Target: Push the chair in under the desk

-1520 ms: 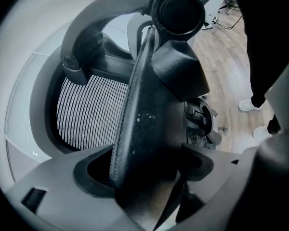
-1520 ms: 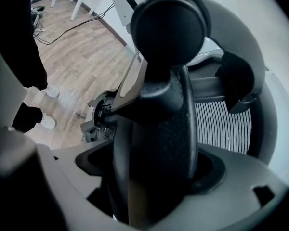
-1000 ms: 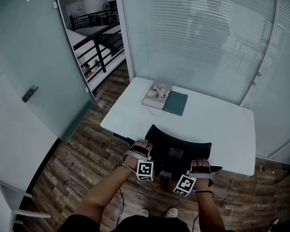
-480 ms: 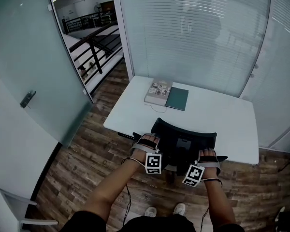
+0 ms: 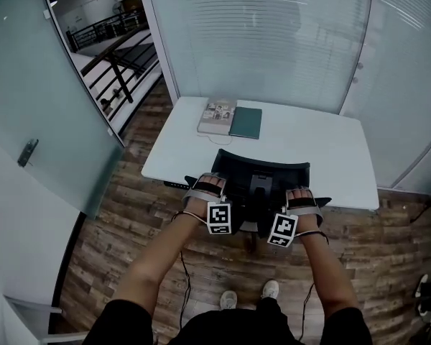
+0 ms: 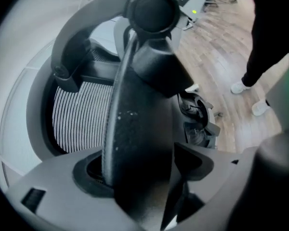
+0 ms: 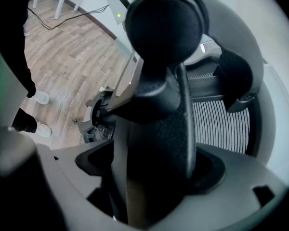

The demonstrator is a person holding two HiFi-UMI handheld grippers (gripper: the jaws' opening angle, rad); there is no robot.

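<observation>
A black office chair [image 5: 262, 172] stands at the front edge of the white desk [image 5: 323, 146], its backrest over the desk's edge. My left gripper [image 5: 205, 190] is shut on the chair's left armrest [image 6: 135, 143], which fills the space between its jaws. On the other side my right gripper [image 5: 302, 200] is shut on the right armrest [image 7: 159, 143] in the same way. The mesh backrest [image 6: 82, 114] shows beyond each armrest. The seat is mostly hidden by the backrest and my hands.
A book [image 5: 217, 116] and a green notebook [image 5: 246, 122] lie at the desk's far left. Frosted glass walls [image 5: 273, 42] stand behind the desk and a glass door [image 5: 57, 113] to the left. A cable [image 5: 184, 286] trails on the wood floor by the person's shoes [image 5: 230, 299].
The chair has rolled forward toward the desk with both grippers still on its armrests. The person has stepped forward behind it.
</observation>
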